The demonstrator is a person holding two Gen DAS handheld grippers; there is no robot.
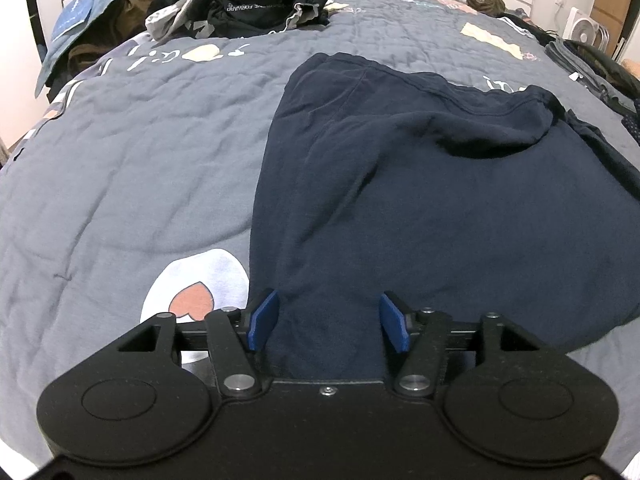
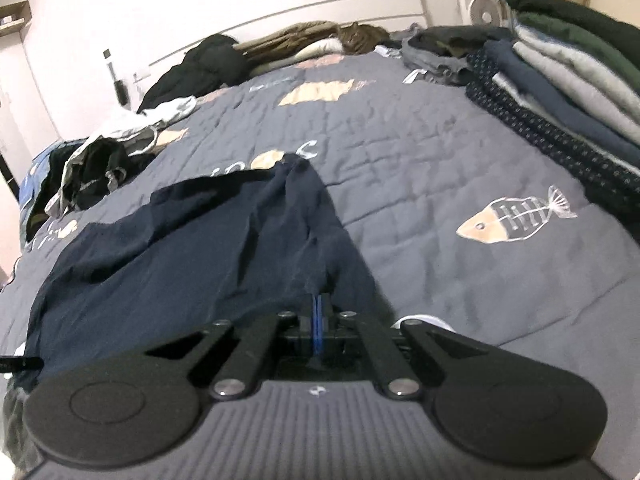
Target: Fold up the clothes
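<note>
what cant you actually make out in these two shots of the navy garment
- Left wrist view: the near end of the navy garment passes between the open pads of the left hand-held gripper and vanishes under its body.
- Right wrist view: blurred; the fabric pinched in the right hand-held gripper is hidden by its closed pads.
- Neither view shows what kind of garment it is.
- Right wrist view: the folded stack is cut off by the right edge.

Navy garment [image 1: 420, 200]: dark blue, soft knit fabric, lying spread and rumpled on the grey quilted bed [image 1: 140, 160]. Far edge is bunched into a thick fold. Near end narrows into a gathered strip. Surface shows creases; part of the cloth is raised off the bed.
</note>
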